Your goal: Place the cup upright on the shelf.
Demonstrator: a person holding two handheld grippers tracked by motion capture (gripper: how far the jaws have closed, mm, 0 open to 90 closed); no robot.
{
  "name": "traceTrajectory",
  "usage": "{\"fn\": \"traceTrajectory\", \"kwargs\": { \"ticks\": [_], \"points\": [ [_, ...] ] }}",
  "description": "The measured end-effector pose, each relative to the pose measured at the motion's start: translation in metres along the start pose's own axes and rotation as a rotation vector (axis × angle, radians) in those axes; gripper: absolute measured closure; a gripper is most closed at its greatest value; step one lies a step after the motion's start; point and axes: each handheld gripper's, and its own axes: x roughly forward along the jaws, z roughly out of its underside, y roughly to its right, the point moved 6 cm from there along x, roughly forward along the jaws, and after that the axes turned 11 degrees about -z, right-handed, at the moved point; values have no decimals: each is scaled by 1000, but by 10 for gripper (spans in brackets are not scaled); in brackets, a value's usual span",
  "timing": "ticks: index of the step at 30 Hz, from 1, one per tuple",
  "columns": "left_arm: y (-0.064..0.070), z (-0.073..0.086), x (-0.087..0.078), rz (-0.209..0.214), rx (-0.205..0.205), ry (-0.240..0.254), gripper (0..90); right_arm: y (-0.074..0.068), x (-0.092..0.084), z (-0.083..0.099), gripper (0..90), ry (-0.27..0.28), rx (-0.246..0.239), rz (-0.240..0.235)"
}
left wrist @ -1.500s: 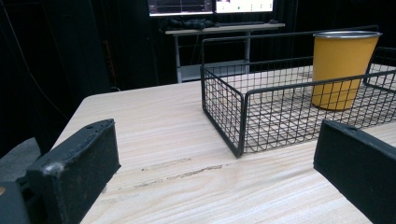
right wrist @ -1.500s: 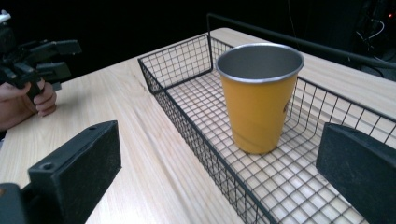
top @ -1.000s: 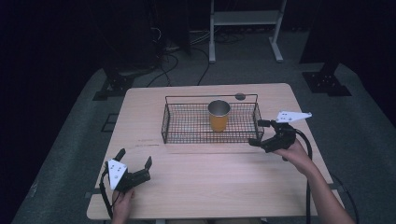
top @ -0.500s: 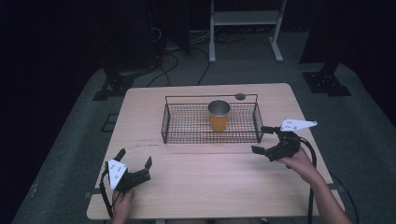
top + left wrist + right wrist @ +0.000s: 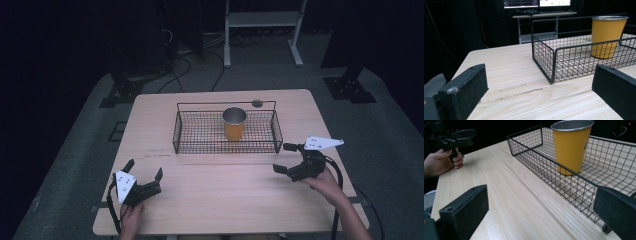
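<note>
A yellow metal cup (image 5: pixel 234 125) stands upright in a black wire basket (image 5: pixel 200 149) at the middle of the wooden table (image 5: pixel 225 195). My left gripper (image 5: pixel 144 169) is open over the table's near left part, with nothing between its jaws. To the basket's near right my right gripper (image 5: pixel 283 158) is also open and empty, held clear of the wire. The left gripper view looks past my left gripper (image 5: pixel 540 81) at the basket's corner (image 5: pixel 554 50) and the cup (image 5: pixel 607 35). The right gripper view has my right gripper (image 5: pixel 540 206) facing the cup (image 5: pixel 571 147) through the basket's long side (image 5: pixel 554 181).
A small dark round object (image 5: pixel 257 103) lies on the table just behind the basket. Bare tabletop stretches between the two grippers. The person's other hand, holding the left gripper (image 5: pixel 451 138), appears far left in the right gripper view. Dark floor, cables and a desk frame surround the table.
My right gripper has drawn back from the basket's right end toward the near edge and slightly right. The left gripper, basket and cup have stayed put.
</note>
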Motion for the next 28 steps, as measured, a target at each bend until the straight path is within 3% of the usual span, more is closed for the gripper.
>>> {"fn": "traceTrajectory", "kwargs": {
  "ticks": [19,24,28],
  "points": [
    [0,0,0,0,2,0,0,-20,-14,32,0,12,0,53],
    [0,0,0,0,4,1,0,-27,-17,40,0,39,9,64],
    [0,0,0,-1,4,0,0,-42,-18,47,0,89,-6,75]
  ]
}}
